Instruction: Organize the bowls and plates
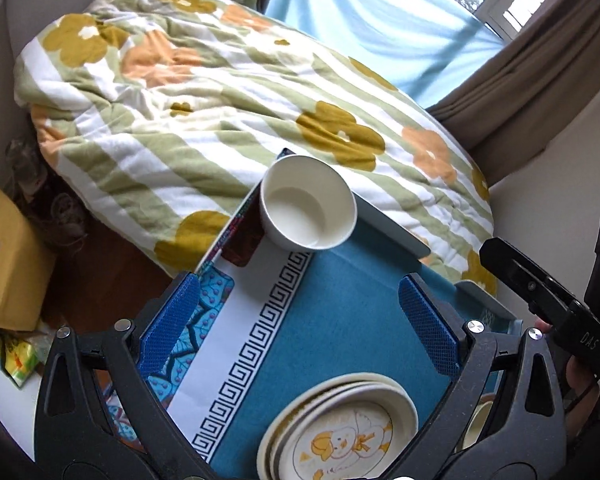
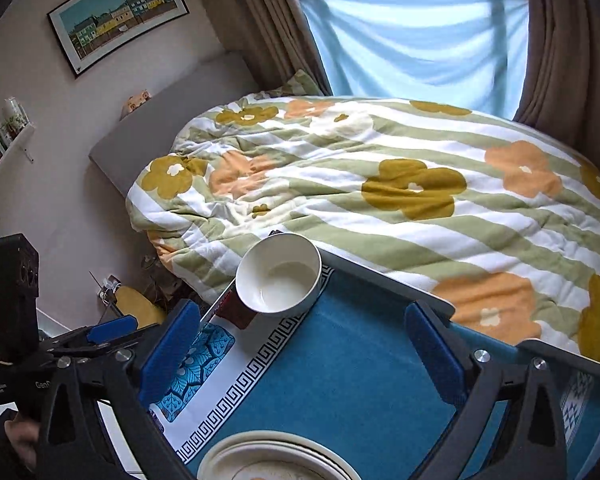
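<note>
A white bowl (image 1: 308,208) (image 2: 278,280) stands upright and empty at the far corner of the blue-covered table (image 1: 340,312) (image 2: 340,380). A stack of cream plates (image 1: 340,428) (image 2: 276,456) lies at the near edge, the top one printed with a yellow duck. My left gripper (image 1: 300,320) is open above the cloth between bowl and plates, with nothing between its blue pads (image 1: 172,320). My right gripper (image 2: 304,354) is open too, also empty, short of the bowl. A cream rim (image 1: 476,420) shows behind the left gripper's right finger.
A bed with a floral striped quilt (image 1: 220,100) (image 2: 380,184) lies just beyond the table's far edge. Curtains and a pale blue sheet (image 2: 412,40) hang at the window. A yellow stool (image 1: 8,264) and clutter sit on the floor at left.
</note>
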